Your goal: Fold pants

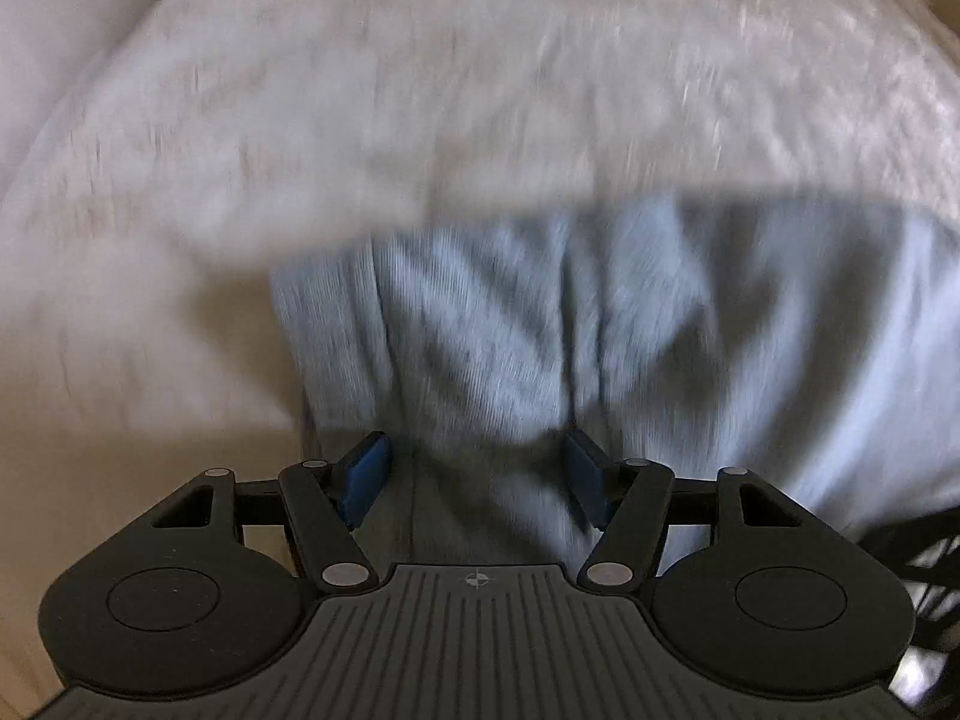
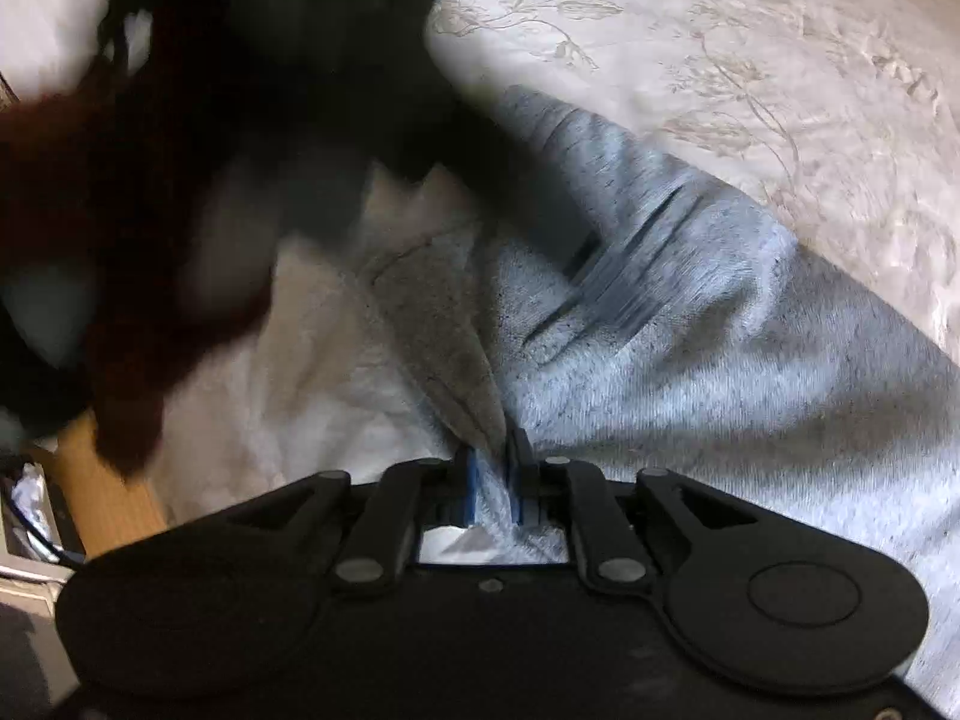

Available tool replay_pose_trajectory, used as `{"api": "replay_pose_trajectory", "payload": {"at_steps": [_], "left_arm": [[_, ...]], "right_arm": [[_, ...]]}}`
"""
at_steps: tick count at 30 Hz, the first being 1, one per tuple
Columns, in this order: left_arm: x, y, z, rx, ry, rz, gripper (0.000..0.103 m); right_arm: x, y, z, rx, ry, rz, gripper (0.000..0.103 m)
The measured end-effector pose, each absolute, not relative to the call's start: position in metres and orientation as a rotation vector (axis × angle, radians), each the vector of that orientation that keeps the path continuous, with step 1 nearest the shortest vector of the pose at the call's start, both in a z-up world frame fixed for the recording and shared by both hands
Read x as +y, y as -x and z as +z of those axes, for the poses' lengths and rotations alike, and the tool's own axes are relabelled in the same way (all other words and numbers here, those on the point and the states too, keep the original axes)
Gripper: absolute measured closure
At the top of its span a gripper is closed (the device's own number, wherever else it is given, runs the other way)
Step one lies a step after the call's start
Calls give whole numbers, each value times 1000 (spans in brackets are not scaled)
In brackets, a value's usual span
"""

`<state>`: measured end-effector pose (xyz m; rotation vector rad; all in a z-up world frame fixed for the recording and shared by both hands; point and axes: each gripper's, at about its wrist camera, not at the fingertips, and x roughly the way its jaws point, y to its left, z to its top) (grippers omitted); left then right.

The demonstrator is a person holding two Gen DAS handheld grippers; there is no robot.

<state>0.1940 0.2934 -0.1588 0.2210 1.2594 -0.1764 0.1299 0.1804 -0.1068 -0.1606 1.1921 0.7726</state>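
left gripper is sitting wide, blue pads well apart, grey pants fabric lying between and ahead of the fingers but not pinched. the fabric is bunching into vertical creases right in front of the fingers. left view is motion-blurred, so fine detail on the cloth is not readable.

right gripper is clamped narrow on a gathered fold of the pants, with the blue pads pressing the cloth from both sides and a wedge of fabric showing through the gap behind them. from the pinch point the cloth is fanning out up and to the right. a darker, brownish-grey flap is rising straight up from the pinch; can't tell if it's the inside face or just shadow.

pants are lying on a bed, on a cream bedspread with an embroidered floral pattern, same bedspread filling the upper half of the left view. the far edge of the pants is touching the bedspread.

a large dark blurred shape is covering the upper left of the right view, too smeared to identify. wooden floor is showing at the lower left, beside the bed edge.
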Motion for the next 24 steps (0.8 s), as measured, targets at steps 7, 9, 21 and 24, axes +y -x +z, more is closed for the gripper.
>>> {"api": "replay_pose_trajectory", "payload": {"at_steps": [7,9,21,24], "left_arm": [[306,-183,-162,1253,-154,-144,27],[303,-185,-165,1253,-167,-130,27],[292,-176,-149,1203,-213,-111,32],[280,-188,-123,1131,-240,-140,36]], "right_arm": [[99,-153,-72,1161,-49,664,75],[64,-178,-62,1116,-109,555,64],[-17,-312,-132,1204,-94,355,52],[-15,-315,-153,1272,-62,425,46]]}}
